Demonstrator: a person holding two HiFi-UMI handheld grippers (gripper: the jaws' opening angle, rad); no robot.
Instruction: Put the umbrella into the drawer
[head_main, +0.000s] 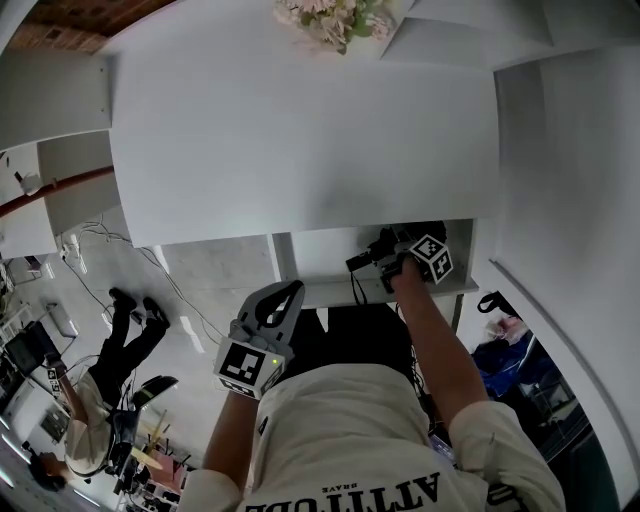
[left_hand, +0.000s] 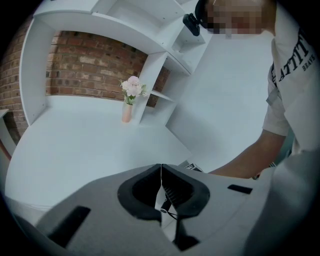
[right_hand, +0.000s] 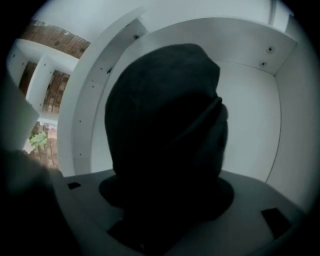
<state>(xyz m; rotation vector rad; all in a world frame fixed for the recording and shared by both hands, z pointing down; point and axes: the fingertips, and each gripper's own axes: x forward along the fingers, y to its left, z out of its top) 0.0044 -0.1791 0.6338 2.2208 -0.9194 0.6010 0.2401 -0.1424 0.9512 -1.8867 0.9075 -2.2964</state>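
A folded black umbrella (right_hand: 165, 130) fills the middle of the right gripper view. My right gripper (right_hand: 167, 200) is shut on it, the jaws hidden beneath its dark fabric. White walls of the open drawer (right_hand: 250, 110) surround the umbrella on both sides and behind. From the head view, the right gripper (head_main: 395, 245) reaches into the drawer (head_main: 330, 293) under the desk's front edge. My left gripper (head_main: 283, 300) hangs in front of the drawer, to its left, near my body. Its jaws (left_hand: 161, 182) are shut, pads touching, with nothing between them.
The white desk top (head_main: 300, 130) spreads above the drawer, with a pink vase of flowers (head_main: 335, 20) (left_hand: 131, 97) at its back edge. White shelves and a brick wall (left_hand: 90, 70) stand behind. Another person (head_main: 110, 370) is on the floor at the left.
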